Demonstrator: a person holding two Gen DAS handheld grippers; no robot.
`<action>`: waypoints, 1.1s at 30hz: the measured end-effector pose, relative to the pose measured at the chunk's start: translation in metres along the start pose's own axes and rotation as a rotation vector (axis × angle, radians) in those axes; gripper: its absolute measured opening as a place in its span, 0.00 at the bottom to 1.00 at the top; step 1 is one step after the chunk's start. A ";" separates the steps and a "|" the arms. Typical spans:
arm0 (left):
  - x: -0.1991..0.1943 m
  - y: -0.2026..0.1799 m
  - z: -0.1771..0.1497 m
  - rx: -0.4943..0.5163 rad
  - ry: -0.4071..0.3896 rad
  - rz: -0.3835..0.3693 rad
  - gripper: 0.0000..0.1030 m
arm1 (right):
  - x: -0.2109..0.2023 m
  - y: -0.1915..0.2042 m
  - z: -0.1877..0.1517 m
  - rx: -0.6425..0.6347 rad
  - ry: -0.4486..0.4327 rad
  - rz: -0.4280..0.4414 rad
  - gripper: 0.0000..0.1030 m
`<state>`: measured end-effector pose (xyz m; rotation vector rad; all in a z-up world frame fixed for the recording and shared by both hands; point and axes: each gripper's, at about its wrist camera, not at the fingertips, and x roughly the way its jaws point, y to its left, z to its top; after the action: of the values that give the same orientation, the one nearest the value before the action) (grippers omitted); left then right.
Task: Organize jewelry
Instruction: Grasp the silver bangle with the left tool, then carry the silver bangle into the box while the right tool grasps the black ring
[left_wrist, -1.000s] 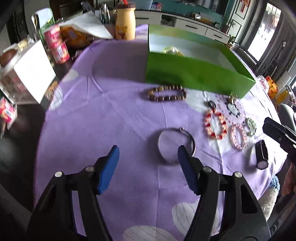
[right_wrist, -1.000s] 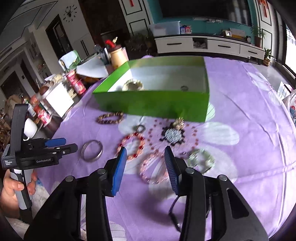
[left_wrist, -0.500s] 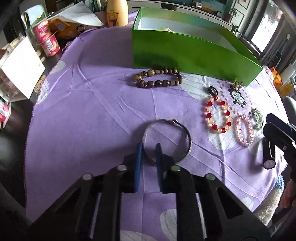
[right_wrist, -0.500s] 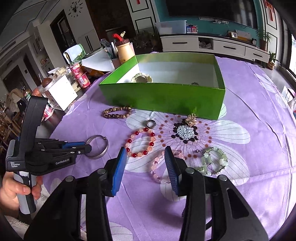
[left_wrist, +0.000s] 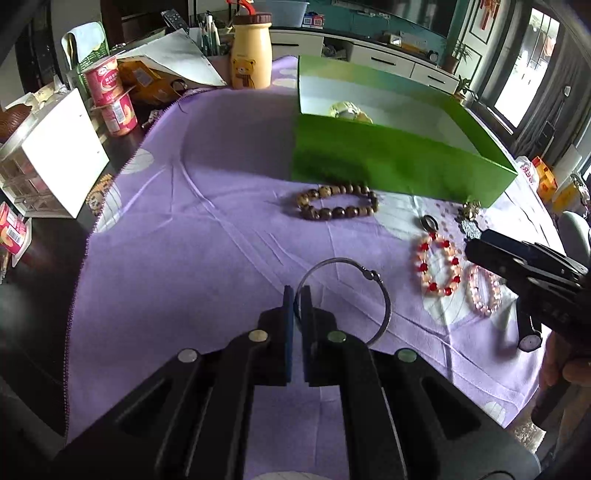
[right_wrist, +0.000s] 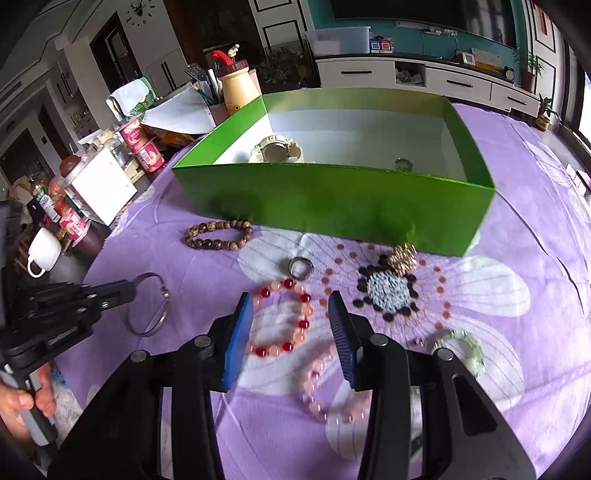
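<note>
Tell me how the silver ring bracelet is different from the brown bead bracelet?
The silver bangle is one thin, smooth metal hoop; the brown bead bracelet is a string of round, speckled beads. The silver bangle is pinched in the shut left gripper; the brown bead bracelet lies free beside the green box. The silver bangle looks rounder; the brown bead bracelet is squashed oval. Both are outside the box.

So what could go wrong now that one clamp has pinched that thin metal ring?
1. The left hand-held gripper pinches the silver bangle only at one point on its thin rim, so the bangle may swing or slip out on the way to the green box.
2. The right hand-held gripper hangs open over the red bracelet, with the pink bracelet close below; closing might snag both.
</note>
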<state>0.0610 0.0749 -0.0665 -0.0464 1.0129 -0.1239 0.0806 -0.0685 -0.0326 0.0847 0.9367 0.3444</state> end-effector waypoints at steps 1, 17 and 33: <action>-0.001 0.002 0.001 -0.009 -0.004 -0.007 0.03 | 0.006 0.001 0.004 -0.001 0.001 -0.004 0.42; 0.005 0.010 0.008 -0.022 -0.007 -0.034 0.03 | 0.055 0.010 0.019 -0.086 0.026 -0.142 0.18; -0.013 0.001 0.027 -0.020 -0.047 -0.054 0.03 | -0.025 0.008 0.023 -0.053 -0.120 -0.035 0.18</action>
<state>0.0774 0.0772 -0.0418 -0.0941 0.9658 -0.1611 0.0838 -0.0673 0.0020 0.0394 0.8087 0.3277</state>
